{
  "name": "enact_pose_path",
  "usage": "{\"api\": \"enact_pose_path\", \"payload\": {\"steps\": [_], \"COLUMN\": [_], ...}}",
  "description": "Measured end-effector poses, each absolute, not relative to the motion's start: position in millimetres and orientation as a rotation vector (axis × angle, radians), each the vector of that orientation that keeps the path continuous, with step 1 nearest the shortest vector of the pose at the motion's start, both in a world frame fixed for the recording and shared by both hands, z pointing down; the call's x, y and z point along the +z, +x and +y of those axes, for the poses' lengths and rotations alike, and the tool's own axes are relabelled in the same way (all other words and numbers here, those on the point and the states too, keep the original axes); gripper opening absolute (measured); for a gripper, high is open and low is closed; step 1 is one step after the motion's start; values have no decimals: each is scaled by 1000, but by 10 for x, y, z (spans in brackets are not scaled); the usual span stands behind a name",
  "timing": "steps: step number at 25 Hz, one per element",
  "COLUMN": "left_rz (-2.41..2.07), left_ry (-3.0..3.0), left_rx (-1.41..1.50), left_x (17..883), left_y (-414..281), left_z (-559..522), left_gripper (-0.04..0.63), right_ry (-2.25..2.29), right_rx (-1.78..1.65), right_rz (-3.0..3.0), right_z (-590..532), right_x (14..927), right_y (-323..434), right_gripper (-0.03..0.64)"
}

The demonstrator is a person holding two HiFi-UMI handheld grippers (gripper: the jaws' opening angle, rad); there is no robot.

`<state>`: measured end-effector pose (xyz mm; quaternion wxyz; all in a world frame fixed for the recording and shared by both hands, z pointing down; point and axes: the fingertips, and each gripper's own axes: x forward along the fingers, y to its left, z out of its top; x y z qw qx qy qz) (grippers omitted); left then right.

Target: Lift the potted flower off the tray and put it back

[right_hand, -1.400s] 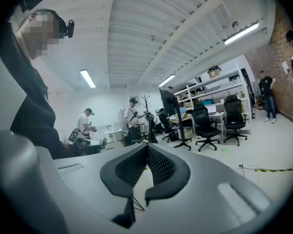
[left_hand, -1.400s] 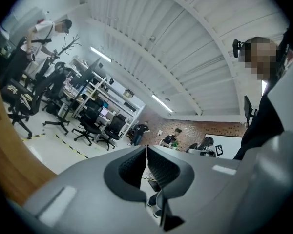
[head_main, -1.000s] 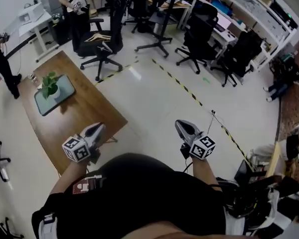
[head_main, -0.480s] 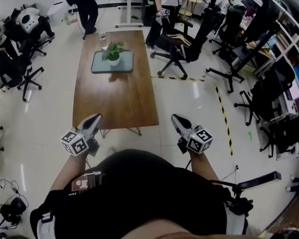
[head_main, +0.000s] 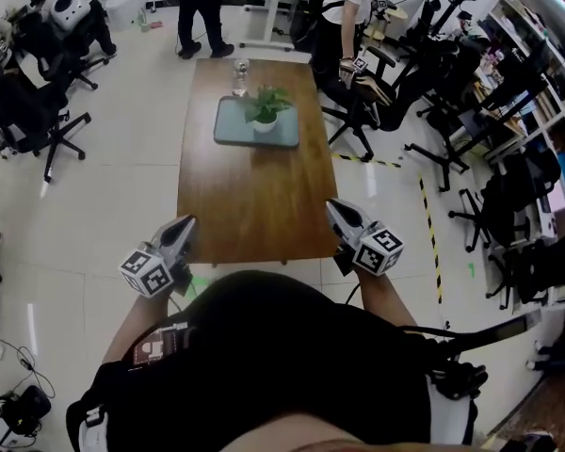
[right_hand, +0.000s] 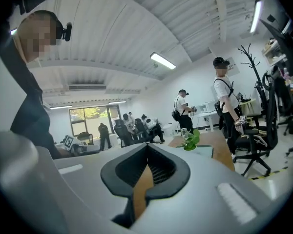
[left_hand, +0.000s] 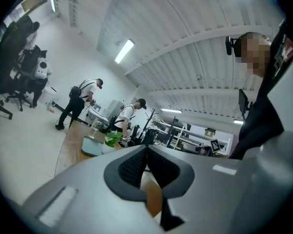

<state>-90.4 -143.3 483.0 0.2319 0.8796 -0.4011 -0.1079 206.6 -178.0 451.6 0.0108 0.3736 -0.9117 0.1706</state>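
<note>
Head view: left gripper (head_main: 183, 226) and right gripper (head_main: 338, 209) — jaws closed, empty — well short of potted flower (head_main: 266, 111) on tray (head_main: 230, 132). Approach bench (head_main: 254, 205), open jaws, grip pot.

I hold my left forearm (head_main: 130, 326) and right forearm (head_main: 384, 299) extended forward, well apart. Left gripper (head_main: 186, 224): pointing roughly level, jaws closed together, nothing between them. Right gripper (head_main: 333, 207): pointing likewise, jaws closed, empty.
</note>
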Motion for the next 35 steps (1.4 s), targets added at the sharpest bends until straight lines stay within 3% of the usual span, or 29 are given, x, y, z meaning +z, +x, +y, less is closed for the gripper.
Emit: {"api": "enact_pose_path", "payload": {"steps": [7,29,35], "left_rz": [-1053,-1187,-1107], "left_ry": [2472,2452,2539], "left_rx": [-287,-86,124], "left_x": [4871,5016,5245], "left_y": [-1287,-262,-58], "left_z": [-2047,-2653,-3168], "left_gripper": [5,25,150], "right_ry": [1226,1008,1101], "right_rx": [523,560,556], "right_rz": [-2785,-2864,-2802], "right_z": [-2179,-2997,-2983], "right_x": [4559,4796,4879], "right_y": [1673,2299,2483], "right_gripper": [15,15,14]}}
